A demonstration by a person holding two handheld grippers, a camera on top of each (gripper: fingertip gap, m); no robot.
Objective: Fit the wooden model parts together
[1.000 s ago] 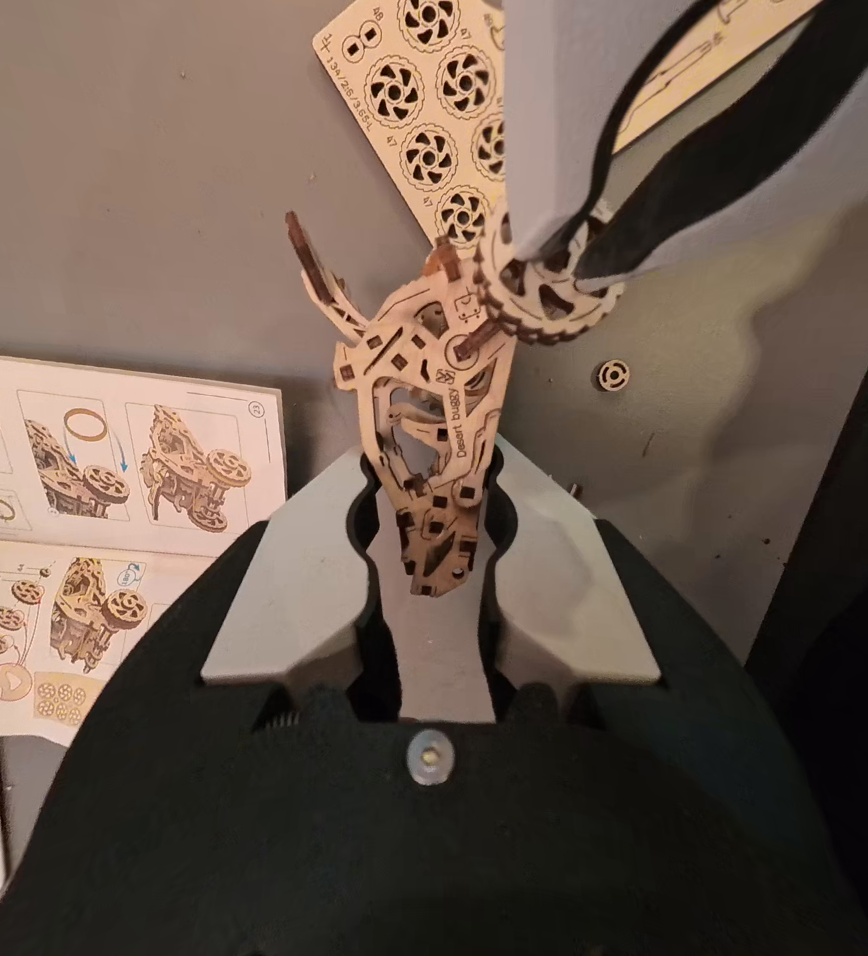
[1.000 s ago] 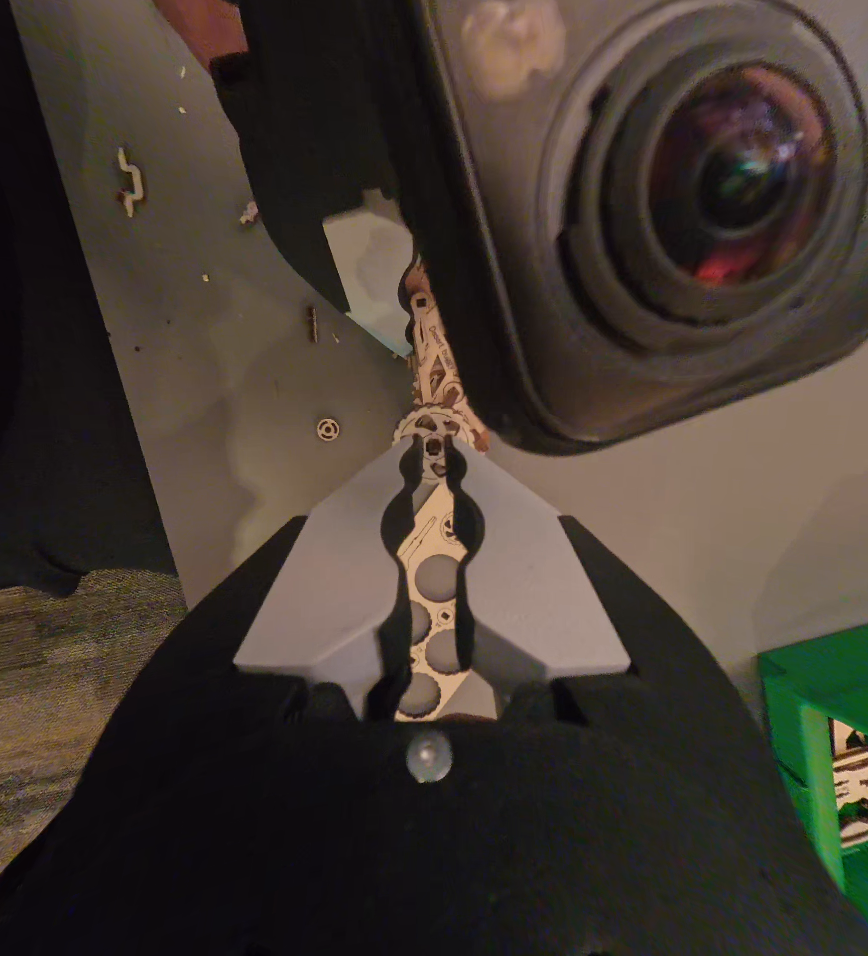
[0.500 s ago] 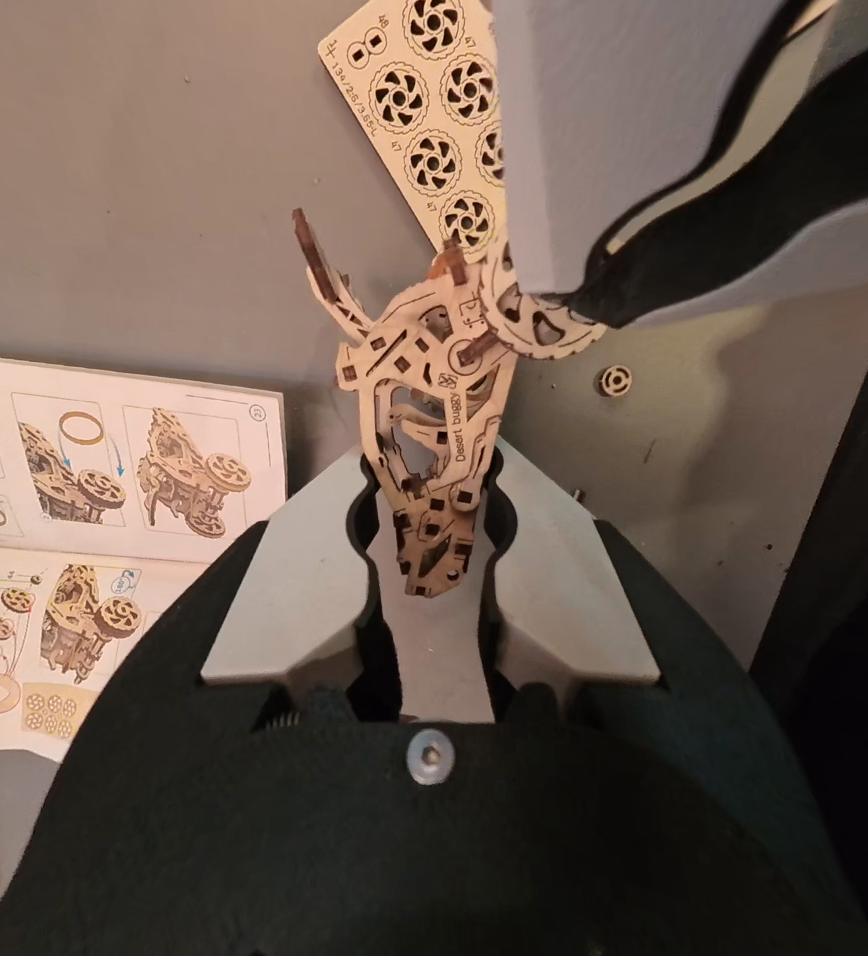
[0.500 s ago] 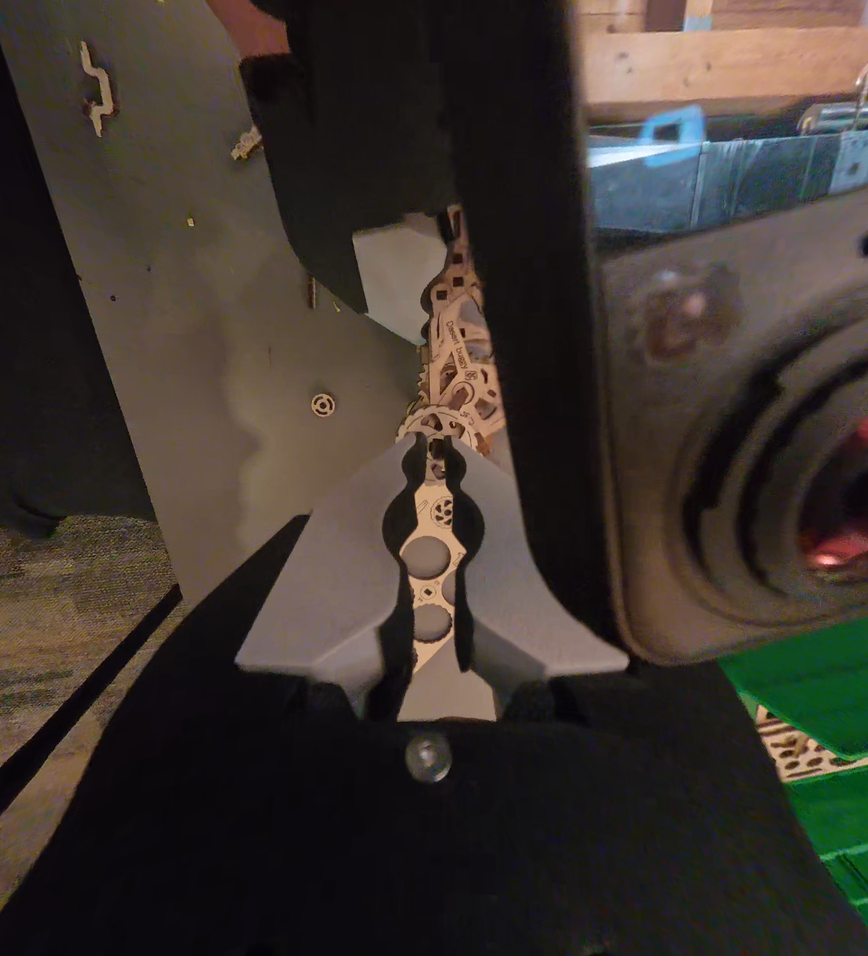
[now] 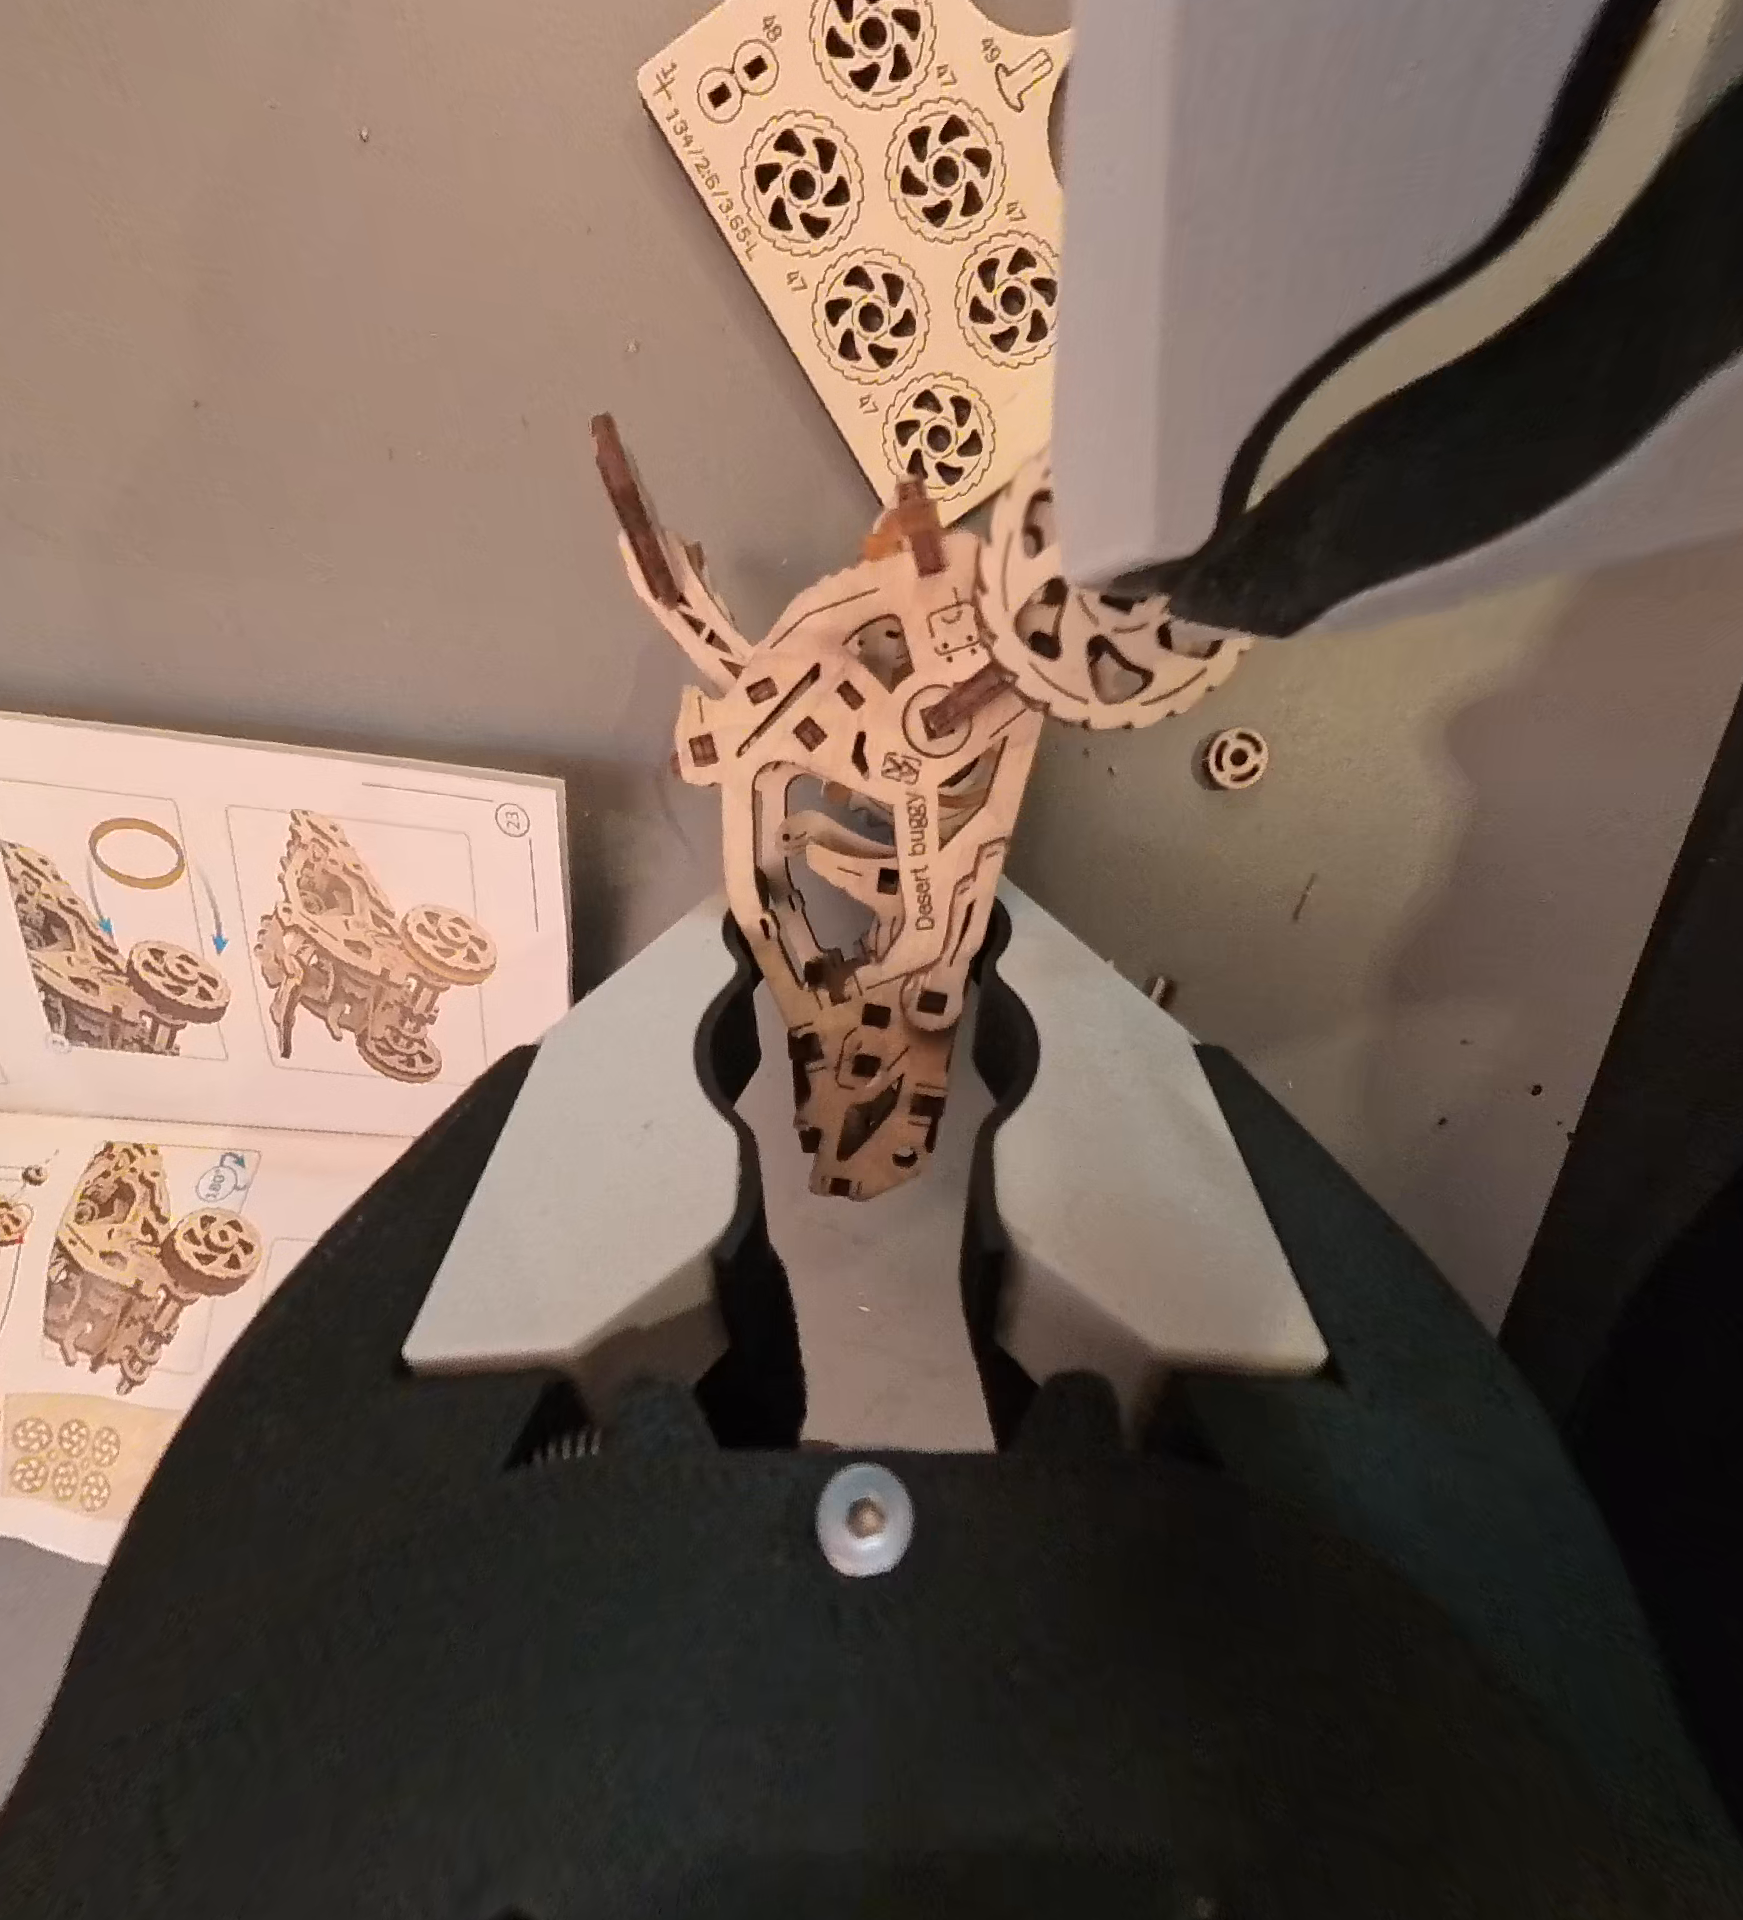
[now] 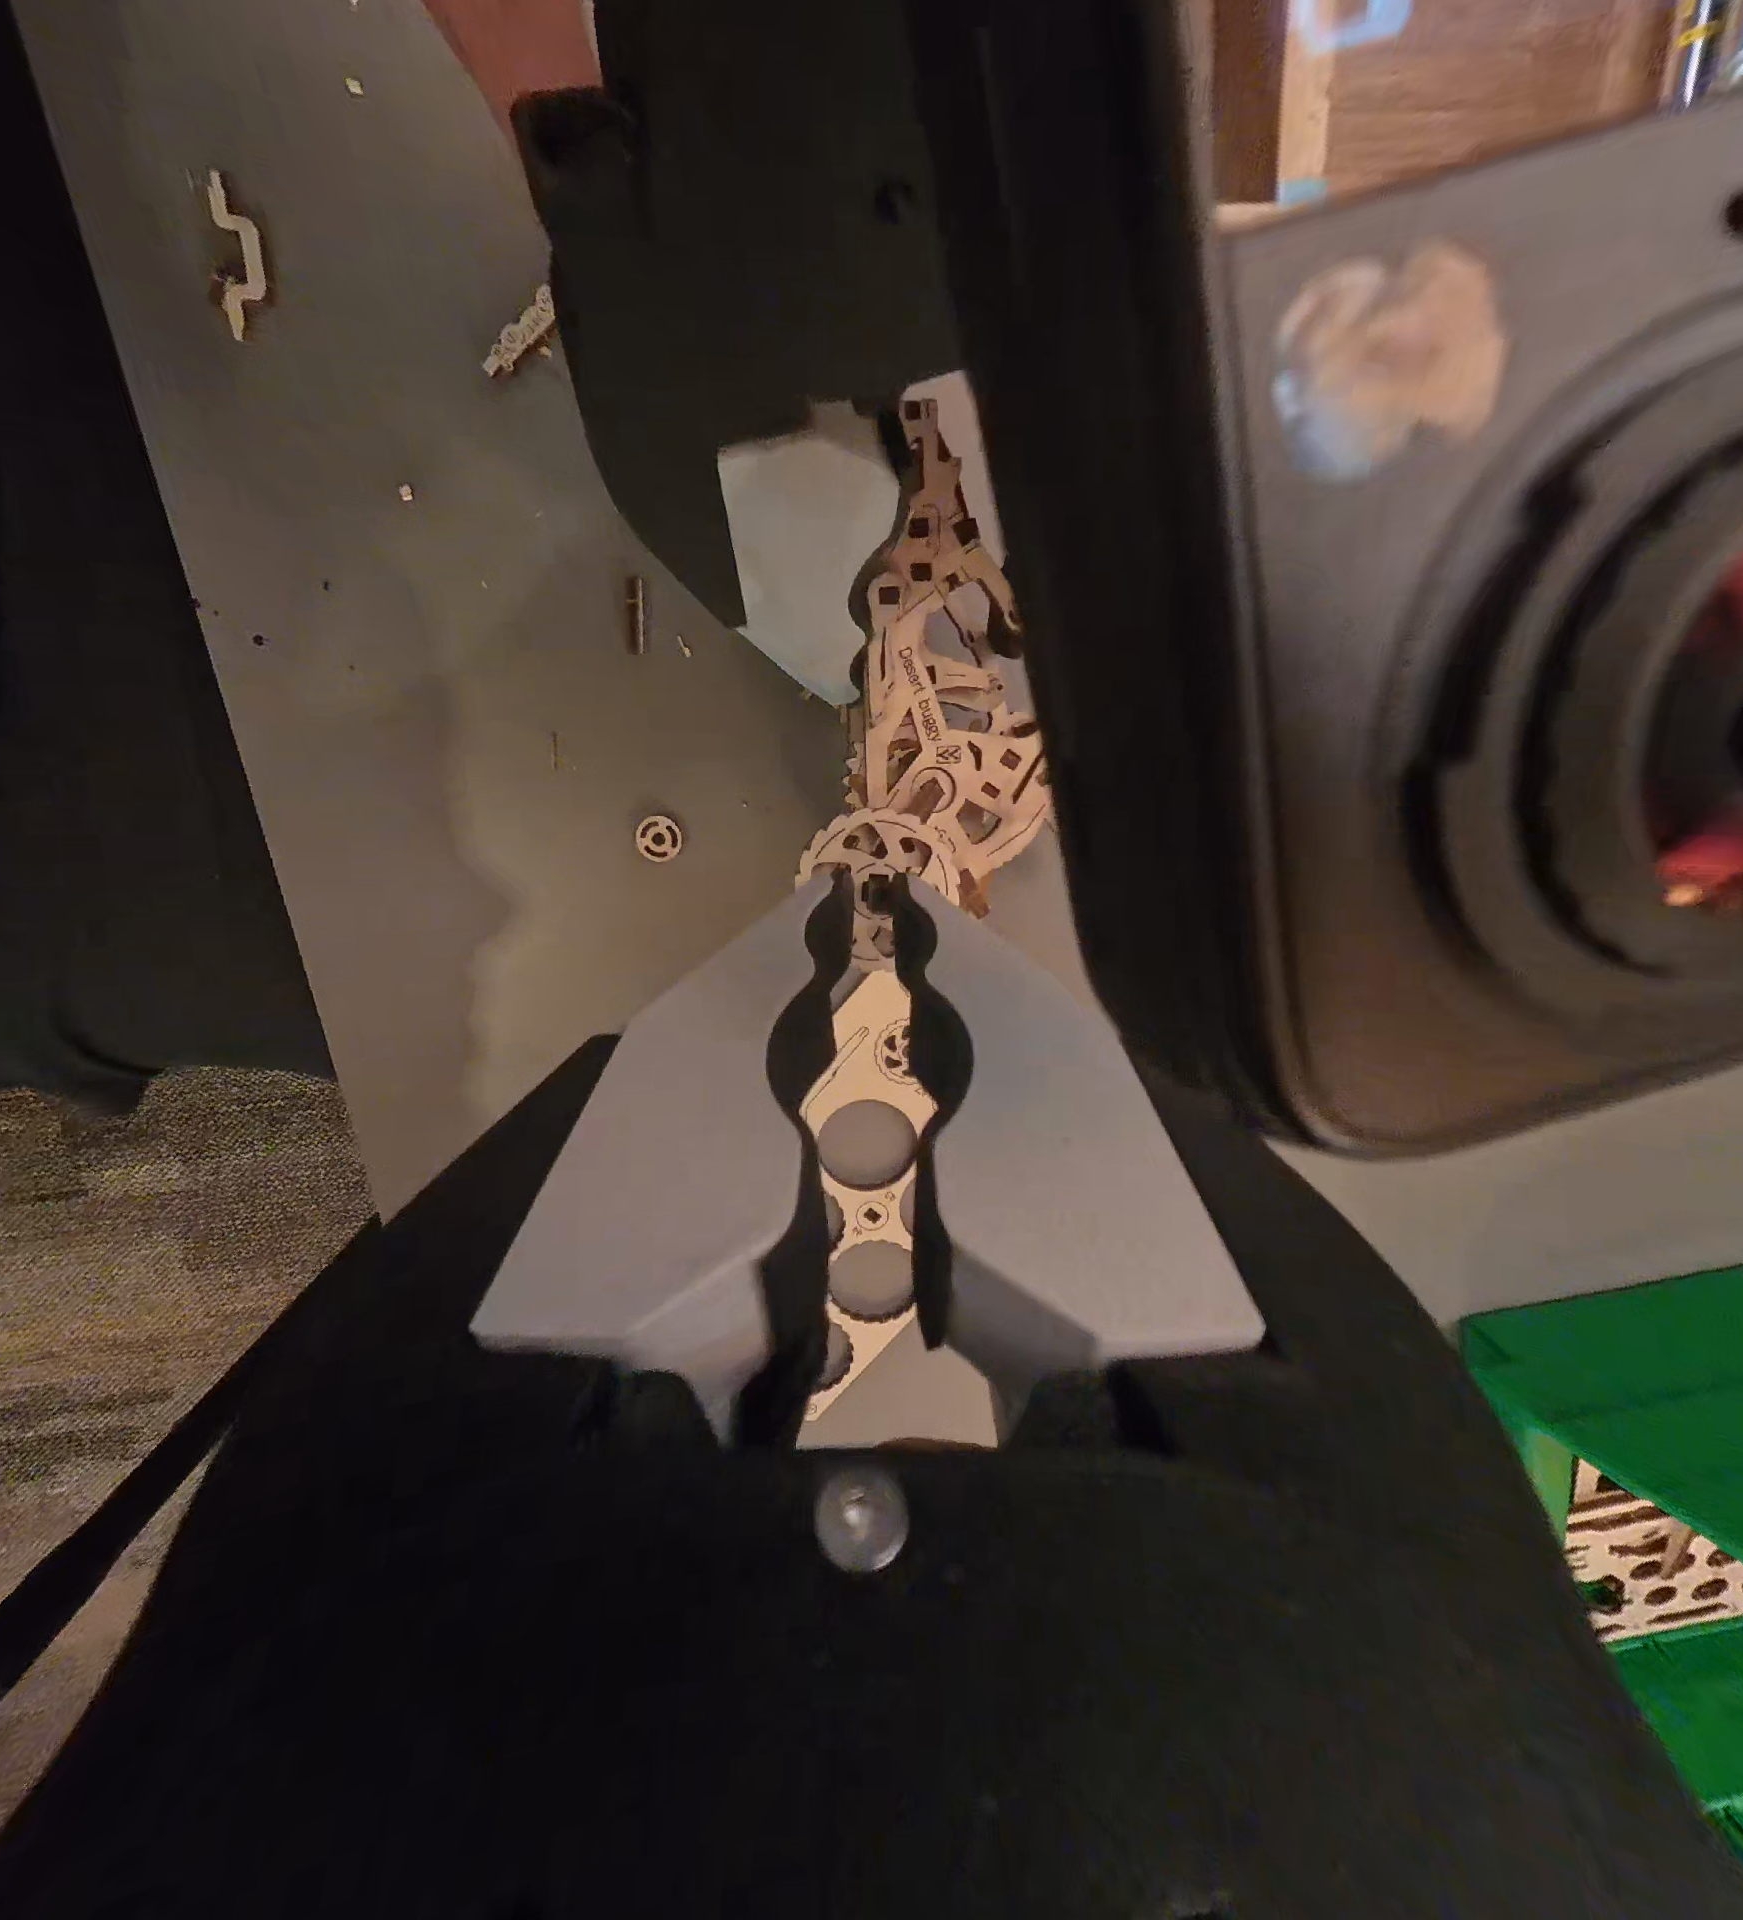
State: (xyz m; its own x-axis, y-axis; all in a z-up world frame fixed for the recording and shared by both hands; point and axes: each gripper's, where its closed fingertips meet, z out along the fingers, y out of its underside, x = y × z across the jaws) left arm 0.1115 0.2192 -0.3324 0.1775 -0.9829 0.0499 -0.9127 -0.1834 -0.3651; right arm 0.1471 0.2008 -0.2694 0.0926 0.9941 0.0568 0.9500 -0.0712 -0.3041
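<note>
Left gripper [image 5: 862, 914] is clamping the wooden buggy frame [image 5: 856, 894] upright between nearly closed fingers, the frame's top jutting clear above the tips. Crowding in from the upper right, the right gripper [image 5: 1147, 613] is pinching a toothed wheel [image 5: 1095, 665] against the frame's axle peg. A parts sheet [image 5: 877, 229] is lying just behind, an instruction booklet [image 5: 223, 1039] to the left, and a small ring [image 5: 1238, 760] on grey table [image 5: 223, 364] is sitting apart. Right wrist view: fingers [image 6: 701, 1091] are closing tight on the wheel [image 6: 882, 857], touching the frame [image 6: 934, 686], with the left gripper's camera [image 6: 1573, 727] filling the right side and a green bin [image 6: 1677, 1455] sitting low right.
</note>
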